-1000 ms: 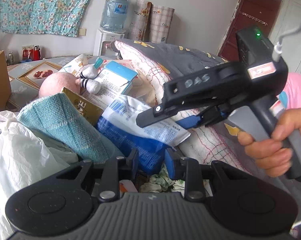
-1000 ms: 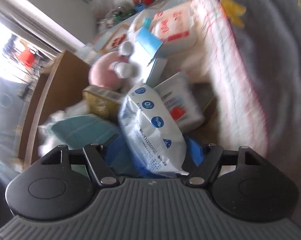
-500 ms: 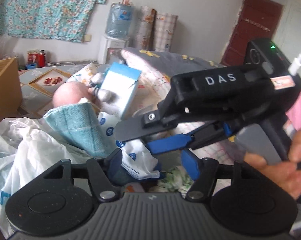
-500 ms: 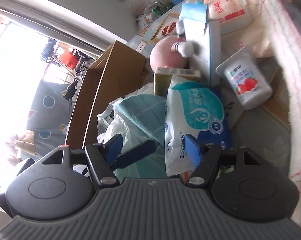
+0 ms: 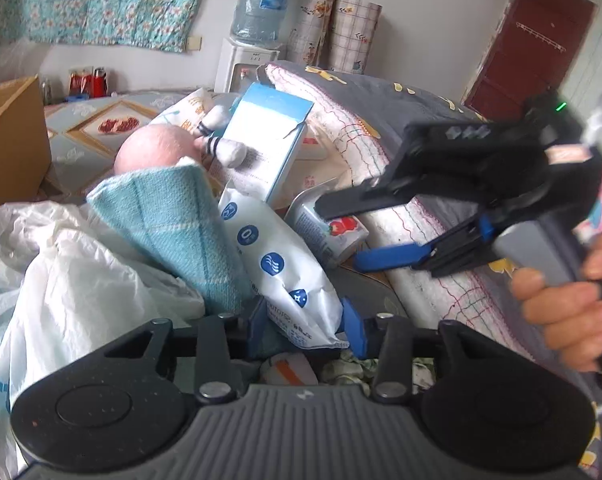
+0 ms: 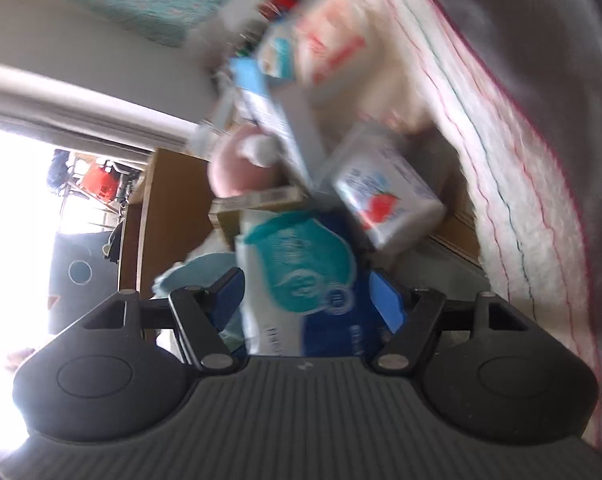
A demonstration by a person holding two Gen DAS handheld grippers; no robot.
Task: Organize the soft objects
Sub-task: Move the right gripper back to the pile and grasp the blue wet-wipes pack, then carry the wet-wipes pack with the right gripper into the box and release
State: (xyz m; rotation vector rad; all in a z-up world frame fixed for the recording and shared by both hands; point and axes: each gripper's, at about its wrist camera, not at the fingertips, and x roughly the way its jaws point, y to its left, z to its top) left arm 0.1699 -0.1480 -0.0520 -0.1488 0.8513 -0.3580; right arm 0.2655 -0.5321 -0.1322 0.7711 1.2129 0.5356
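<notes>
A white and blue wipes pack stands on end in the pile, and my left gripper is shut on its lower corner. A folded teal towel leans against its left side. My right gripper is open and hovers just right of the pack, above a strawberry-printed packet. In the blurred right wrist view the pack sits between the open blue fingers of the right gripper. A pink plush toy and a blue and white box lie behind.
A white plastic bag lies at the left. A folded quilt fills the right side. A cardboard box stands at the far left. A water dispenser is at the back wall.
The left gripper closed on the wipes pack and stood it upright. The right gripper drew back to the right and opened, and its camera is moving fast.
</notes>
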